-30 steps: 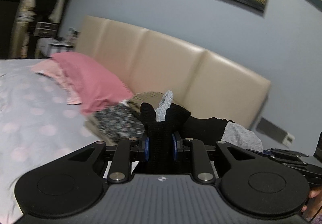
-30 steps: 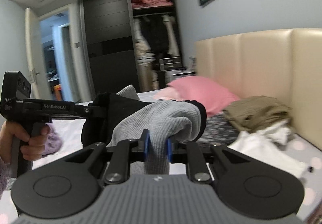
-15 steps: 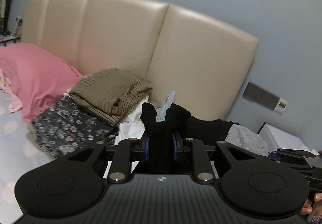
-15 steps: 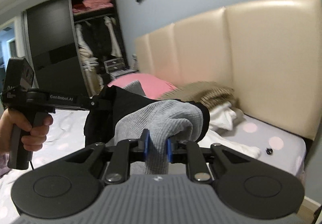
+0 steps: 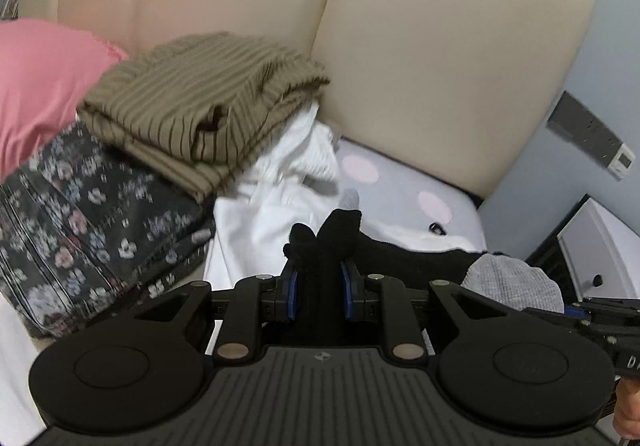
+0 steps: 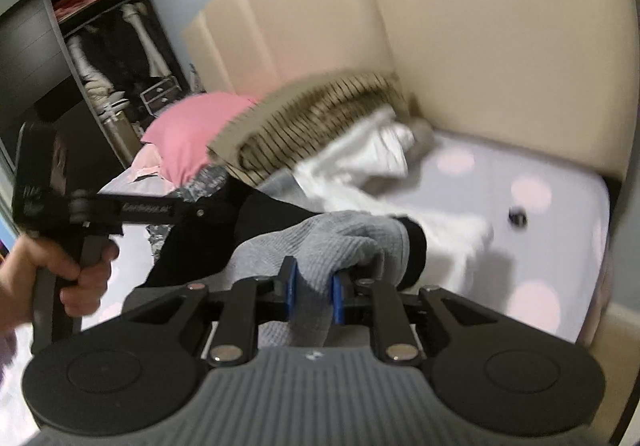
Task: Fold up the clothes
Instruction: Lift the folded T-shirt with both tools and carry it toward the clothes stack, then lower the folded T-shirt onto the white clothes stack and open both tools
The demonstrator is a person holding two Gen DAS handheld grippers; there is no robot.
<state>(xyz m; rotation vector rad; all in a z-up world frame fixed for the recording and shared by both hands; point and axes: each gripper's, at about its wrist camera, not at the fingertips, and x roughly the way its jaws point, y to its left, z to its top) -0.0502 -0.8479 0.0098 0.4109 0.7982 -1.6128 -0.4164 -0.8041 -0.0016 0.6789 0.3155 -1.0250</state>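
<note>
Garment held up between both grippers, above the corner of the bed by the headboard.

Left gripper (image 5: 319, 296) is clamped on the black part of the black-and-grey garment (image 5: 404, 258); right gripper (image 6: 313, 294) pinches its grey ribbed part — the cloth spans from one to the other, off the mattress. In the right wrist view the left gripper's handle sits in the person's left hand (image 6: 60, 274), and the picture is blurred. Below the garment lies the lilac bedsheet (image 5: 400, 185) with pale pink dots, a small dark object (image 6: 517, 216) on it that I cannot identify. Beside it, a crumpled white cloth (image 5: 280, 189) touches a folded olive striped piece (image 5: 200, 105) resting on a dark floral fabric (image 5: 92, 217); a pink pillow (image 5: 36, 85) lies next to these, against the beige padded headboard (image 5: 420, 45).
</note>
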